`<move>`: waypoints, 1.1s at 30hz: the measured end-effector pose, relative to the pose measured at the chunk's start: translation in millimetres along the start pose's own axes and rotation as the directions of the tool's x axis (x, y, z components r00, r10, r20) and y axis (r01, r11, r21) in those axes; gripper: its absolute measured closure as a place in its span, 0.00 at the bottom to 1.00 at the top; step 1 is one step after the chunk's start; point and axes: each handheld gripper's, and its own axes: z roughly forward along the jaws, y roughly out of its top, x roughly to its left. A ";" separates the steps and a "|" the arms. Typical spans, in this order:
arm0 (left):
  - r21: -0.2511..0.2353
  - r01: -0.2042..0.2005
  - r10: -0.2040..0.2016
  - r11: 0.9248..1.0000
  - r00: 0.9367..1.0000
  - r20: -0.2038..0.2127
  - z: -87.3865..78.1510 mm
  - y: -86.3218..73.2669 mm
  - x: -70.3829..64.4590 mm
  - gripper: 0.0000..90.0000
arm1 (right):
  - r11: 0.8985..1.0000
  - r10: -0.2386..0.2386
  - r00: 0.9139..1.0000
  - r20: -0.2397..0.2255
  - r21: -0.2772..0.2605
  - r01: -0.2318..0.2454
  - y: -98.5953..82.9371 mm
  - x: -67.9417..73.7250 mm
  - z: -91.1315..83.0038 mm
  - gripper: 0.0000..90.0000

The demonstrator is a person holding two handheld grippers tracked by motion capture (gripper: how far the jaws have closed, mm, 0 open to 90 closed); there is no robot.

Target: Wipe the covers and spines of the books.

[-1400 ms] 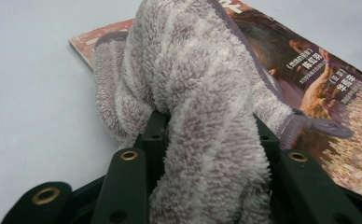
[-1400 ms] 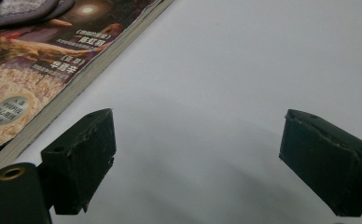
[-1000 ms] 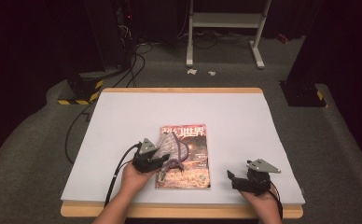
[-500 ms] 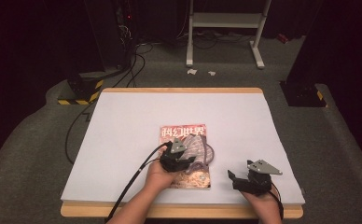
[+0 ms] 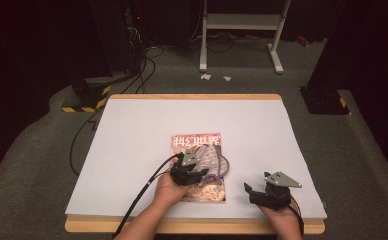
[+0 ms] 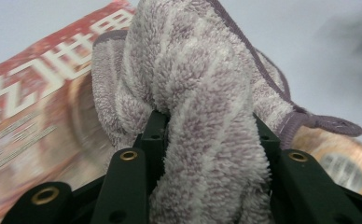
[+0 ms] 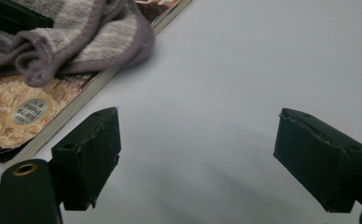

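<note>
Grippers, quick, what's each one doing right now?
Left gripper: closed on the purple towel, over the magazine.
Right gripper: open, holding nothing, over the white table.

left gripper [image 5: 198, 175]: now further right, over the magazine [image 5: 198, 167]
towel [image 5: 213, 162]: dragged w/ it toward magazine's right edge, more bunched

White surface, dark studio floor

A white surface [image 5: 147, 125] with a wooden edge sits on grey carpet; a white metal stand [image 5: 242, 22] and black cables [image 5: 147, 65] lie beyond.
</note>
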 end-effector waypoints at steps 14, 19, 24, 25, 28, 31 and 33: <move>-0.029 0.078 -0.080 0.997 0.993 -0.086 -51.5 -41.2 52.3 0.67 | 1.000 0.003 1.000 -0.002 0.010 -0.003 -1.0 -0.6 0.9 0.17; -0.043 0.114 -0.117 0.993 0.989 -0.087 -62.0 -51.5 59.0 0.67 | 1.000 0.001 1.000 -0.004 0.010 -0.001 -0.7 -0.1 1.5 0.17; -0.047 0.115 -0.119 0.992 0.989 -0.088 -59.9 -50.9 57.4 0.67 | 1.000 0.001 1.000 -0.003 0.011 -0.001 -0.9 0.0 1.7 0.18; -0.048 0.115 -0.119 0.992 0.989 -0.086 -60.0 -51.0 57.7 0.67 | 1.000 0.002 1.000 -0.003 0.012 -0.002 -1.1 0.0 1.7 0.18; -0.050 0.118 -0.122 0.992 0.989 -0.082 -60.7 -50.8 57.7 0.67 | 1.000 0.007 1.000 -0.005 0.012 -0.006 -0.9 -0.3 1.7 0.18; -0.058 0.119 -0.123 0.991 0.990 -0.075 -61.4 -48.2 58.8 0.67 | 1.000 0.009 1.000 -0.006 0.011 -0.009 -0.6 0.2 1.4 0.18; -0.072 0.115 -0.121 0.991 0.990 -0.073 -62.3 -43.7 60.8 0.67 | 1.000 0.011 1.000 -0.006 0.010 -0.011 -0.7 0.0 0.9 0.18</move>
